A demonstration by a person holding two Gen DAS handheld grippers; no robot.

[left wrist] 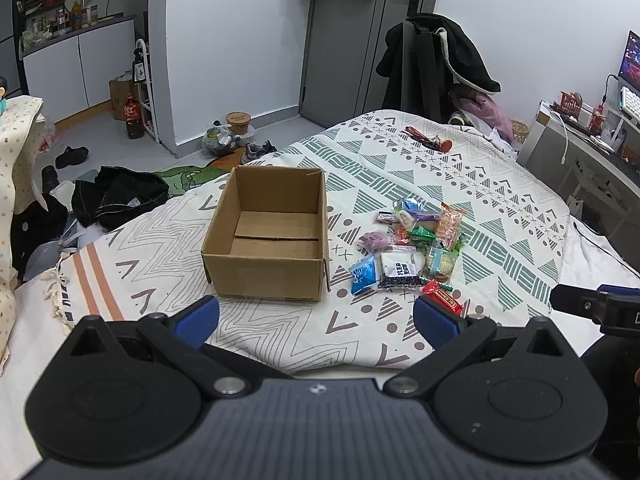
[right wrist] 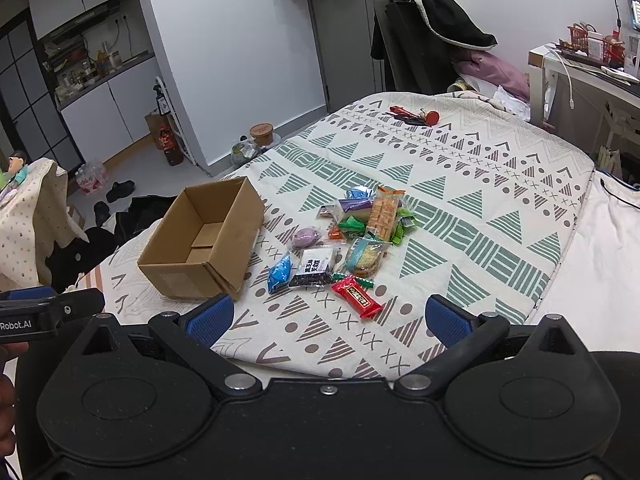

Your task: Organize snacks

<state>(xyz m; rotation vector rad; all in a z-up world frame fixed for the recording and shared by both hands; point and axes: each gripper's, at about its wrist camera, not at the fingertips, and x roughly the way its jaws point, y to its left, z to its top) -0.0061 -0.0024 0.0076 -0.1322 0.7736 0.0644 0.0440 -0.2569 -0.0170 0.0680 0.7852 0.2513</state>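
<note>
Now the cardboard box [left wrist: 266,236] is seen standing empty on the bed, left of the snack pile [left wrist: 412,248]. Light, crinkly, slippery packets are judged best pinched at a flat edge, the near red bar [right wrist: 357,295] first. Both left gripper [left wrist: 316,318] and right gripper [right wrist: 328,318] are held wide apart, empty.

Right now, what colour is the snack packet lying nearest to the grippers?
Red packet with a yellow label; the right wrist view shows it best.
</note>
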